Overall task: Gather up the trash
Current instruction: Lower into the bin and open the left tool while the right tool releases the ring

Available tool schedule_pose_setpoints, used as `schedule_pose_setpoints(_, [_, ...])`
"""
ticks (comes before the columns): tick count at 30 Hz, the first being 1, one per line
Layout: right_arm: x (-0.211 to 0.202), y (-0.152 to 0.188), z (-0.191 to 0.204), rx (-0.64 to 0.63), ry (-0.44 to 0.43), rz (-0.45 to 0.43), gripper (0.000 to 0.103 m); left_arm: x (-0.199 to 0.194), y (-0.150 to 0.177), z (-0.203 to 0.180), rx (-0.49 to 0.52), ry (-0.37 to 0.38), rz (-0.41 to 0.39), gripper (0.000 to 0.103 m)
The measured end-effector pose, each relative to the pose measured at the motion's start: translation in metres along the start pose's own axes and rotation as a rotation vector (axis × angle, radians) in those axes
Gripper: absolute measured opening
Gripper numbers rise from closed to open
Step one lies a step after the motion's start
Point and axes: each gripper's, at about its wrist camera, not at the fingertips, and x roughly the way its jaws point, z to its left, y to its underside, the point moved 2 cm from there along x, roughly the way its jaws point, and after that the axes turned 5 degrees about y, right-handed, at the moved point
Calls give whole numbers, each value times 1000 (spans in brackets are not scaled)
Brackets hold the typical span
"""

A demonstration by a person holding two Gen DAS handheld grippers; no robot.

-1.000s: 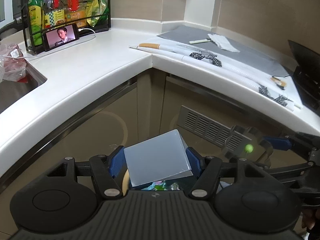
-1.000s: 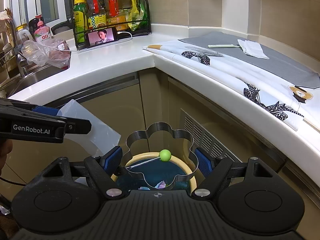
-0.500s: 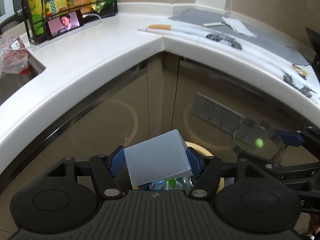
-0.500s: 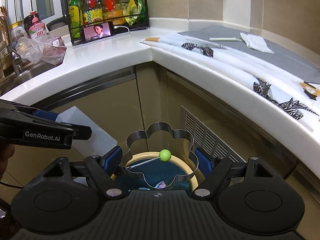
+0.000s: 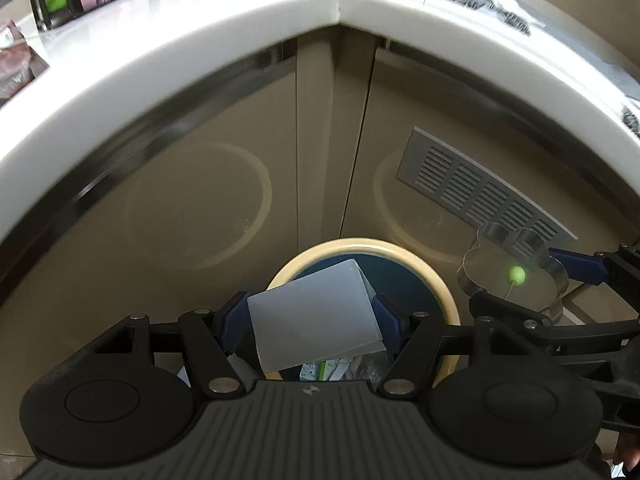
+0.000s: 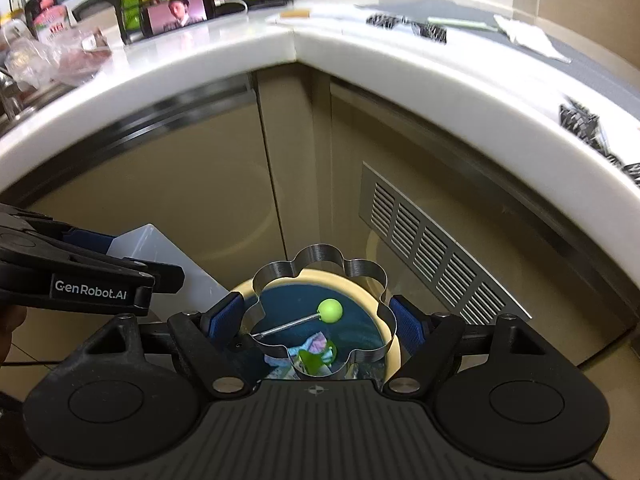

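My left gripper point(image 5: 310, 318) is shut on a translucent white plastic box point(image 5: 314, 318), tilted and held over the round trash bin point(image 5: 442, 300) with its cream rim. In the right wrist view my right gripper point(image 6: 318, 318) is shut on a flower-shaped metal ring mould point(image 6: 362, 268) with a green ball point(image 6: 330, 311) on a thin wire handle. It hangs above the same bin point(image 6: 394, 354), where colourful wrappers point(image 6: 314, 350) lie on the dark liner. The mould point(image 5: 514, 280) also shows at the right of the left wrist view, and the box point(image 6: 168, 258) at the left of the right one.
The bin stands on the floor in the inner corner of beige cabinets point(image 5: 192, 216) under a white L-shaped counter point(image 6: 224, 54). A vent grille point(image 6: 434, 252) sits in the right cabinet. On the counter are a phone point(image 6: 178, 12), a bottle rack and patterned cloth.
Both grippers have sunk and tipped downward toward the bin. The bin's rim and contents have come into fuller view, and the counter has slid up in both views. Both grips are unchanged.
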Motion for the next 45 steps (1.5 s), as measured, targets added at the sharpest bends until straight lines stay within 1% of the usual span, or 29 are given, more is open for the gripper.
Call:
schedule_pose_setpoints(5, [25,-2,3,-12,10,48,81,26,1,5,-7,-7,45,71])
schedule_pose_setpoints(13, [68,3,12,-35,27,118,81,67,5,11,-8,-50,125,71])
schedule_pose_setpoints(18, [93,5,10,-29,53,160,81,89,3,9,18,-77,148,71])
schedule_pose_setpoints(20, [103,6,9,-39,69,175,81,101,4,9,23,-77,162,71])
schedule_pose_setpoints(23, [123,6,9,-39,81,213,81,120,7,11,23,-81,203,71])
schedule_pose_setpoints(26, [139,6,9,-40,87,246,81,137,9,10,30,-103,242,71])
schedule_pose_setpoints(32, [157,4,8,-27,94,280,81,154,12,10,43,-92,291,71])
schedule_pose_setpoints(38, [167,1,6,-15,93,297,81,163,17,5,71,-95,310,72])
schedule_pose_setpoints(39, [170,6,4,-15,93,298,81,165,17,4,72,-95,311,72])
schedule_pose_setpoints(42, [172,5,4,-17,95,299,81,167,18,3,76,-98,315,72])
schedule_pose_setpoints(45, [169,5,5,-20,93,303,82,166,17,5,79,-107,319,75])
